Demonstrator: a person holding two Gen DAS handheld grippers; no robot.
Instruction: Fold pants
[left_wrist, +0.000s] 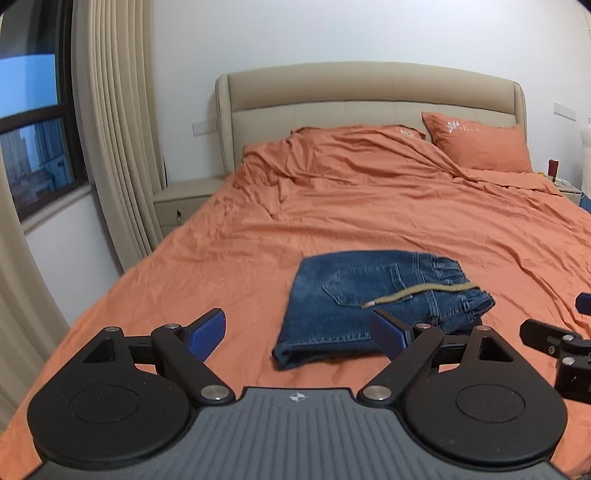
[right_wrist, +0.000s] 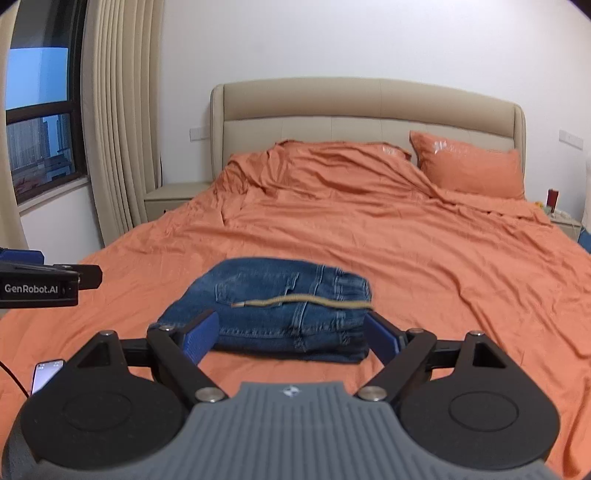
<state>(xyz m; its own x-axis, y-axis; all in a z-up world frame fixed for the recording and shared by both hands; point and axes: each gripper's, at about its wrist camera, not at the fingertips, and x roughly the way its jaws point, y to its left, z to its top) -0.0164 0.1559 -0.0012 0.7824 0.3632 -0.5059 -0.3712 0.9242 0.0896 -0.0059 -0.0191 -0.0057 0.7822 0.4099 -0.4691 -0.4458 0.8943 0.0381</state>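
Blue denim pants (left_wrist: 373, 299) lie folded into a compact stack on the orange bed sheet (left_wrist: 332, 221), with a tan drawstring (left_wrist: 417, 293) trailing across the top. My left gripper (left_wrist: 299, 334) is open, held back from the stack's near left corner, nothing between its blue pads. In the right wrist view the same pants (right_wrist: 280, 306) and drawstring (right_wrist: 303, 301) sit just beyond my right gripper (right_wrist: 291, 338), which is open and empty, clear of the cloth. The right gripper's side shows at the left wrist view's right edge.
Beige headboard (left_wrist: 369, 96), an orange pillow (left_wrist: 480, 144) and a rumpled duvet lie at the far end. A nightstand (left_wrist: 184, 199), curtains and a window stand to the left. A phone (right_wrist: 46, 374) with a cable lies on the sheet at the near left.
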